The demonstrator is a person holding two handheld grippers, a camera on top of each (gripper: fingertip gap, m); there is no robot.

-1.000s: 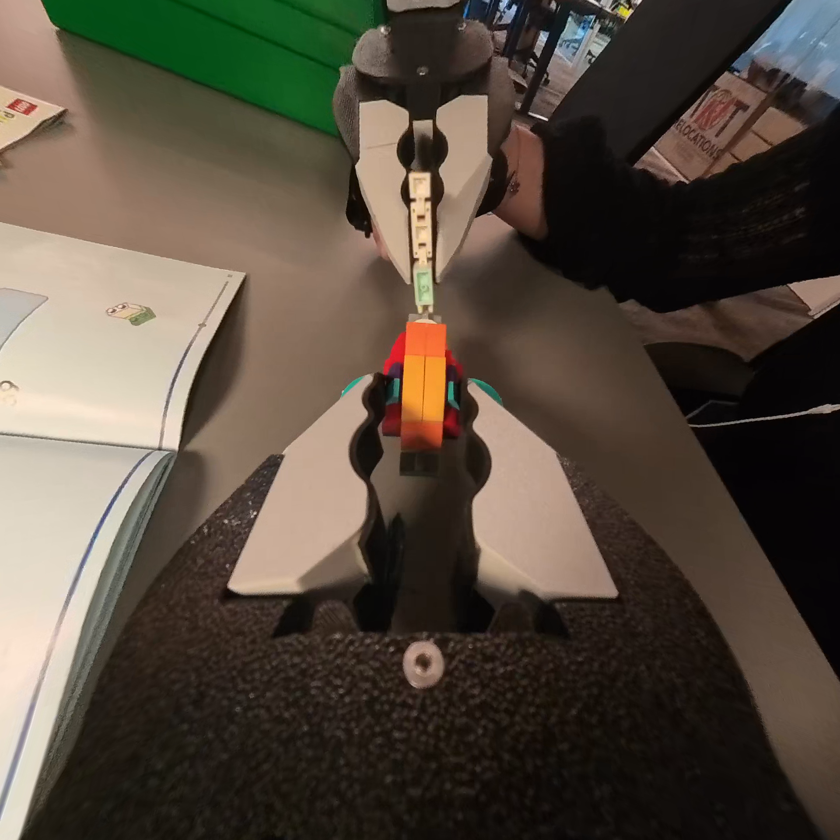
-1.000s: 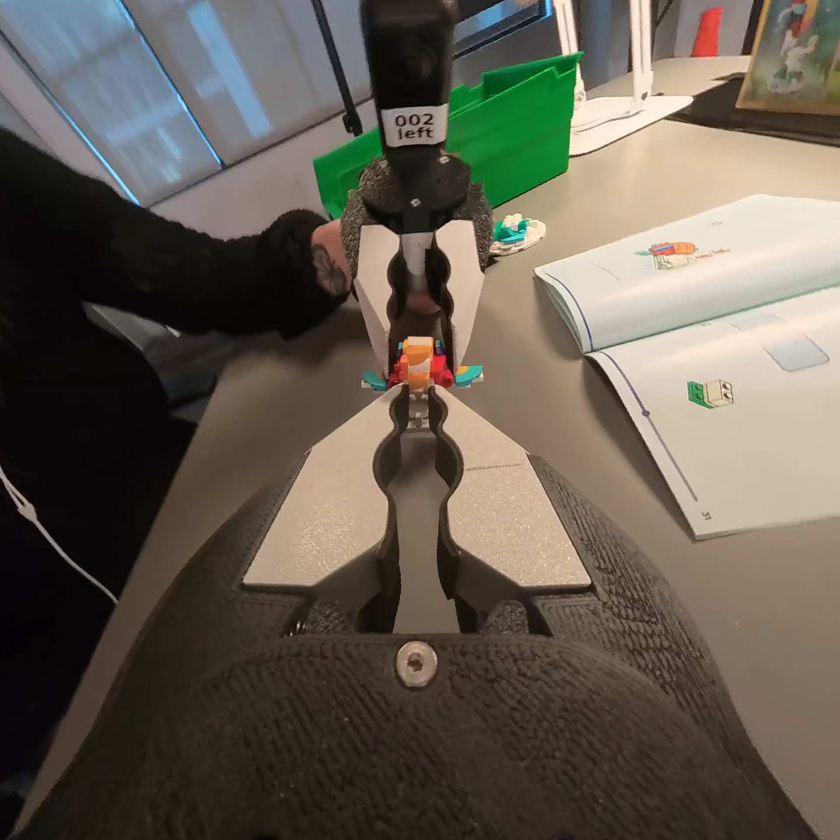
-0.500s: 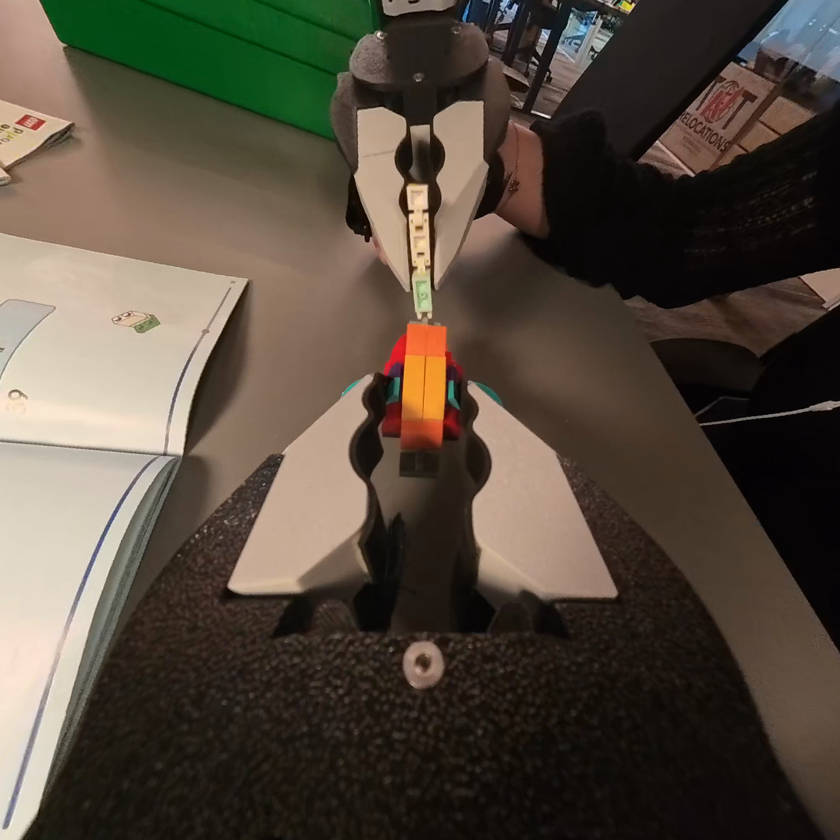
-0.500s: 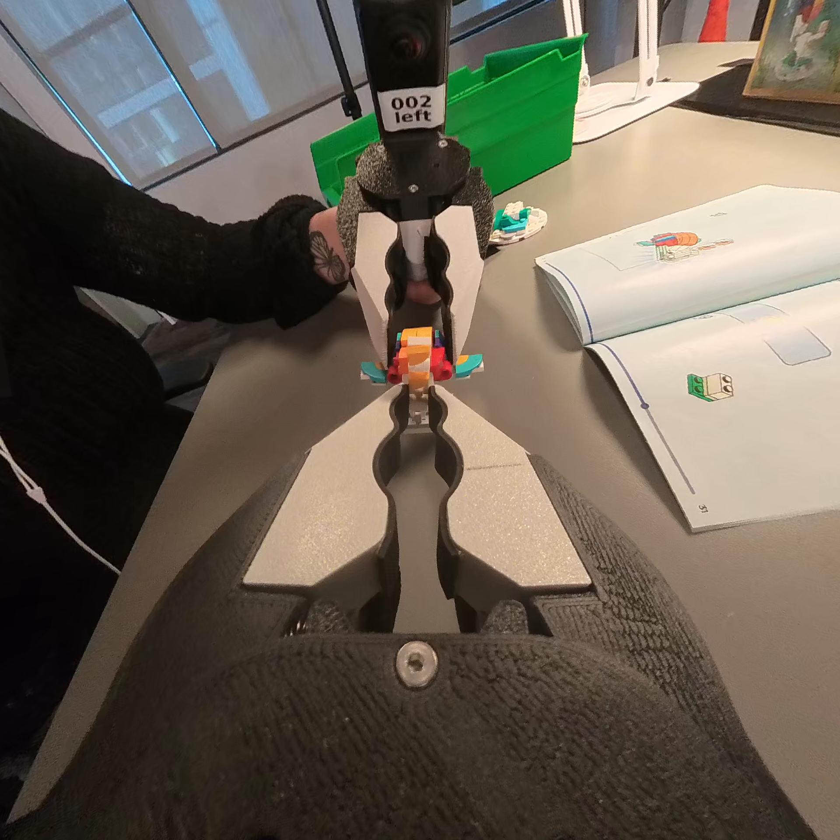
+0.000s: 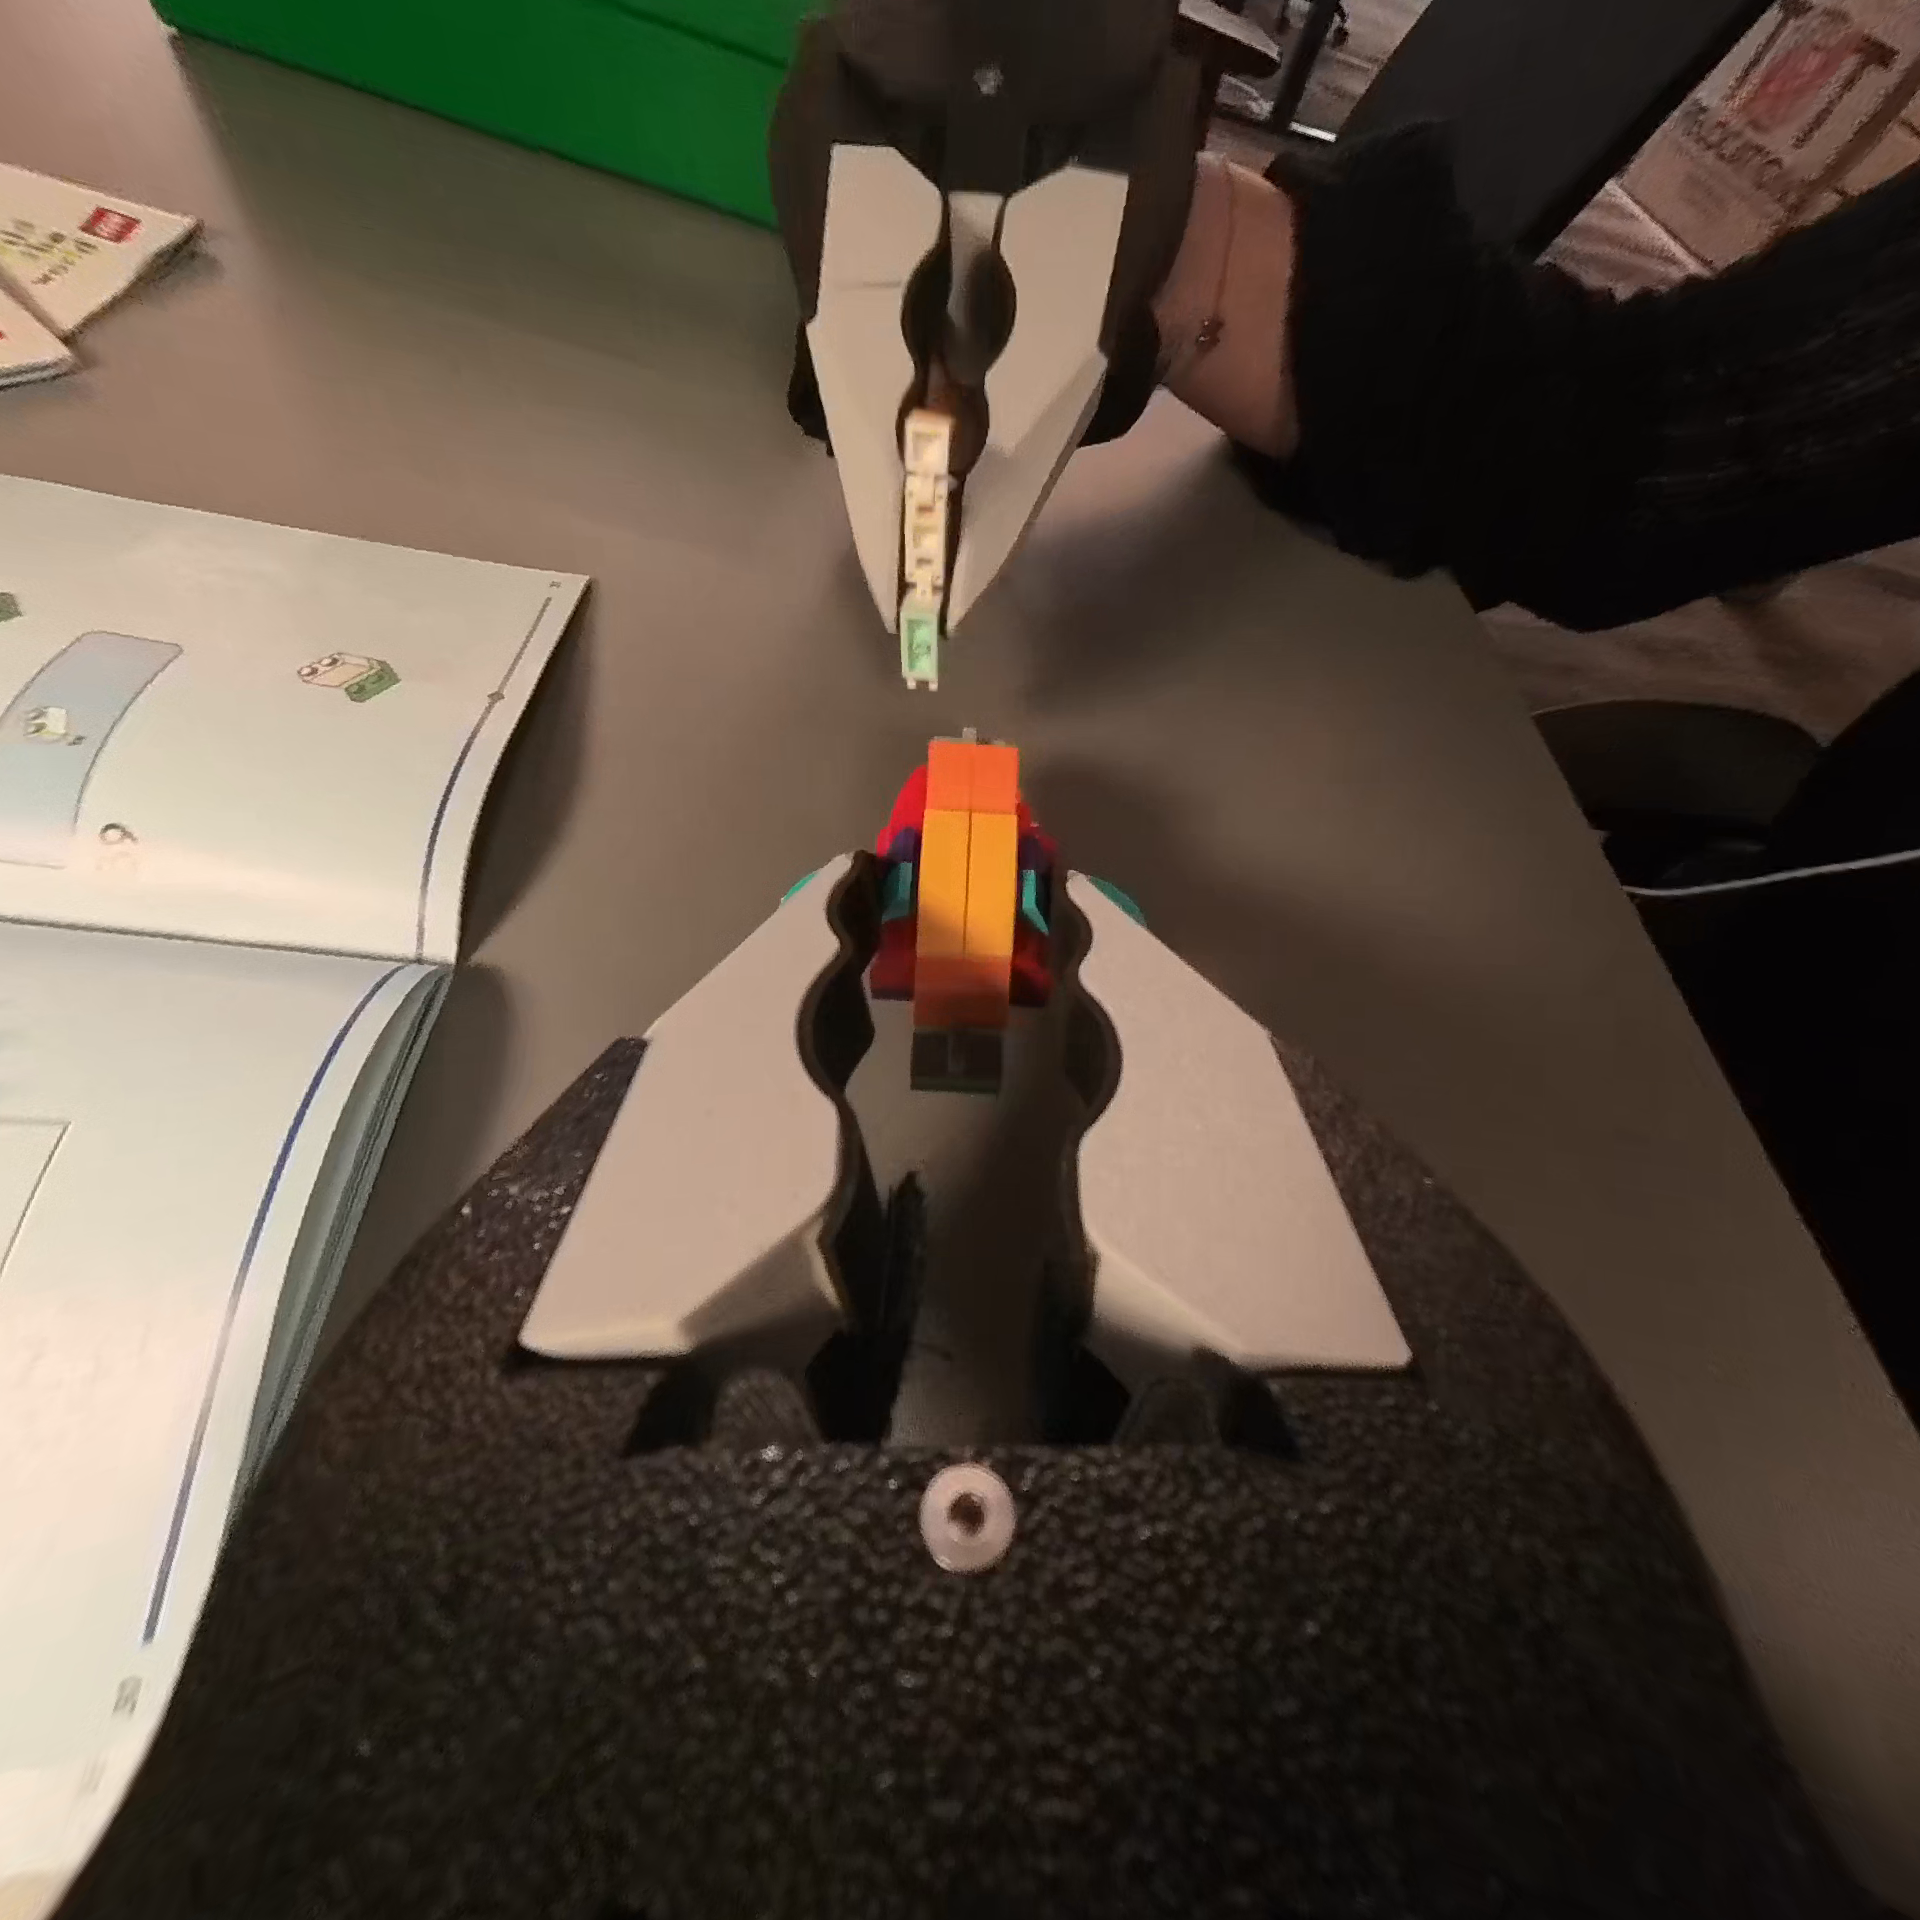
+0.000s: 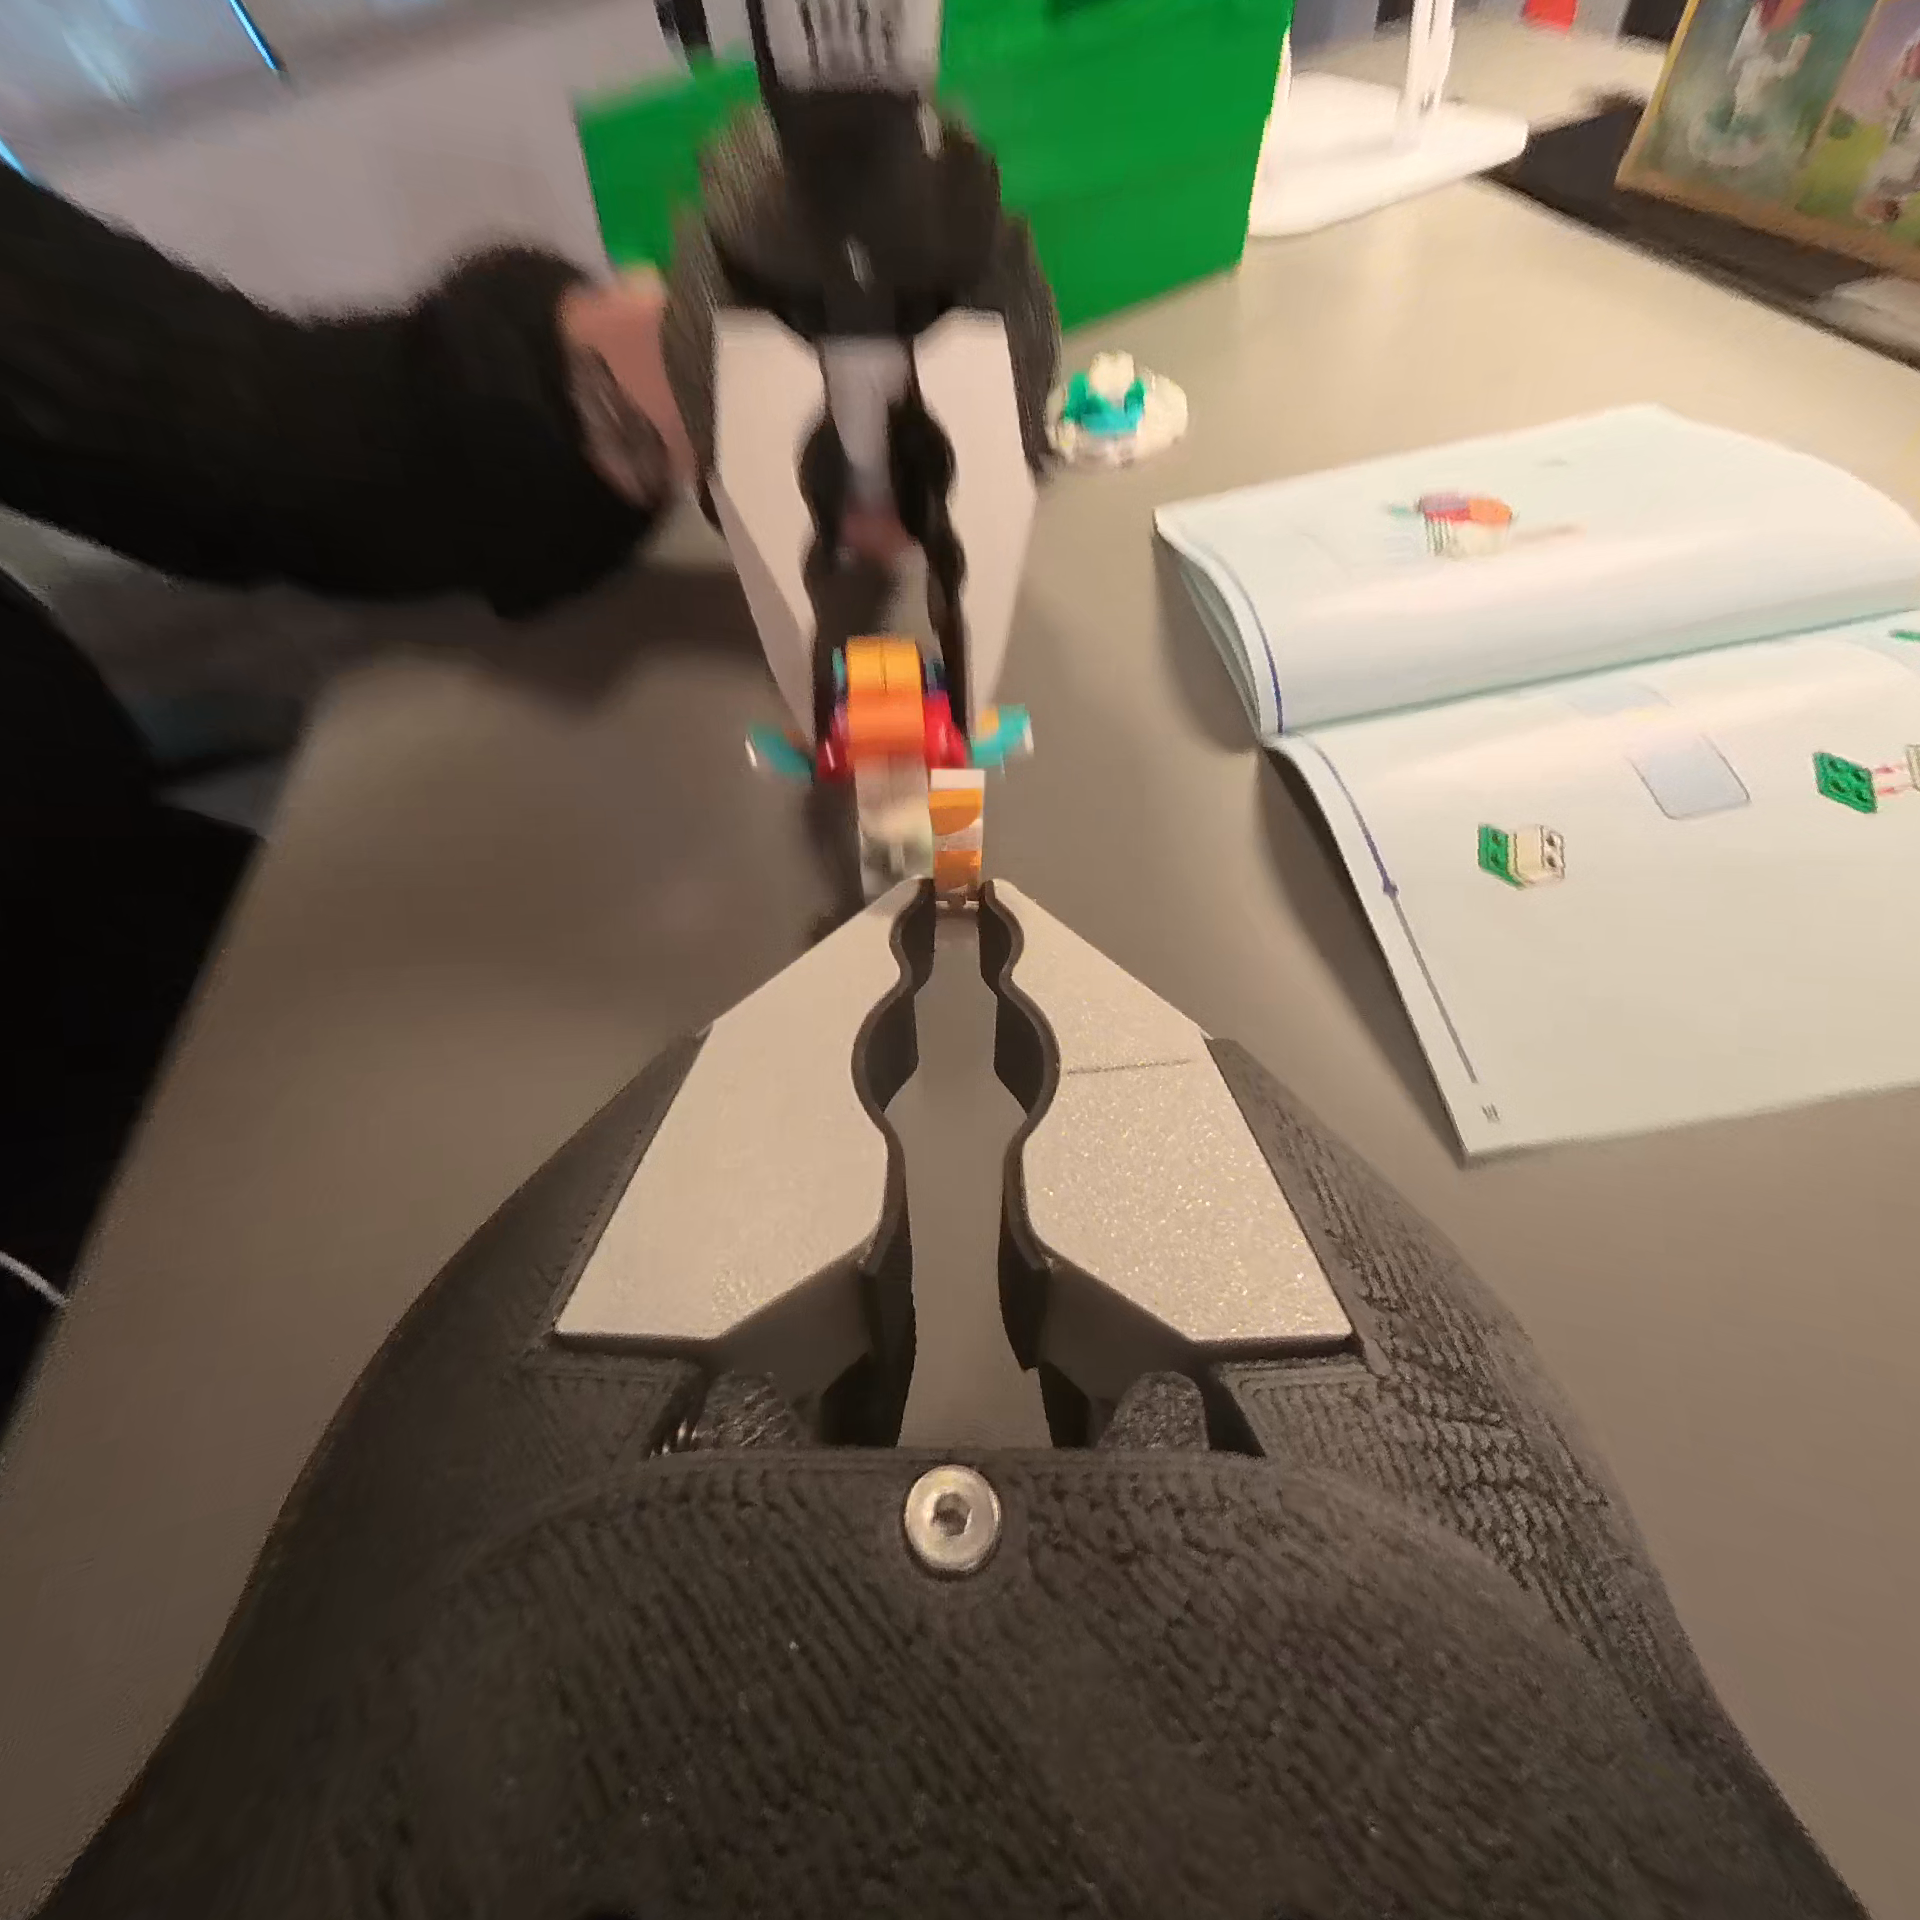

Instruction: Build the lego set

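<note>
My left gripper (image 5: 966,883) is shut on a small lego model (image 5: 968,883) of orange, red and teal bricks and holds it over the grey table (image 5: 520,395). My right gripper (image 5: 920,623) faces it from beyond, shut on a thin pale strip of bricks (image 5: 925,520) with a pale green end. The strip's end hangs just short of the model's top, with a small gap. In the blurred right wrist view, my right gripper (image 6: 951,894) holds the strip (image 6: 956,831). The model (image 6: 883,707) sits just beyond it, a little left, in my left gripper (image 6: 894,717).
An open instruction booklet (image 5: 260,727) lies left of the model and also shows in the right wrist view (image 6: 1558,727). A green bin (image 5: 520,73) stands at the back. A small teal and white brick cluster (image 6: 1112,410) lies near it. A black-sleeved arm (image 5: 1558,364) holds my right gripper. Across from one pair of fingers to the other is roughly 6 cm.
In the right wrist view the model has shifted farther from my right fingertips and to the left, and the held strip now shows. Both views are blurred by motion. Both grips are unchanged.
</note>
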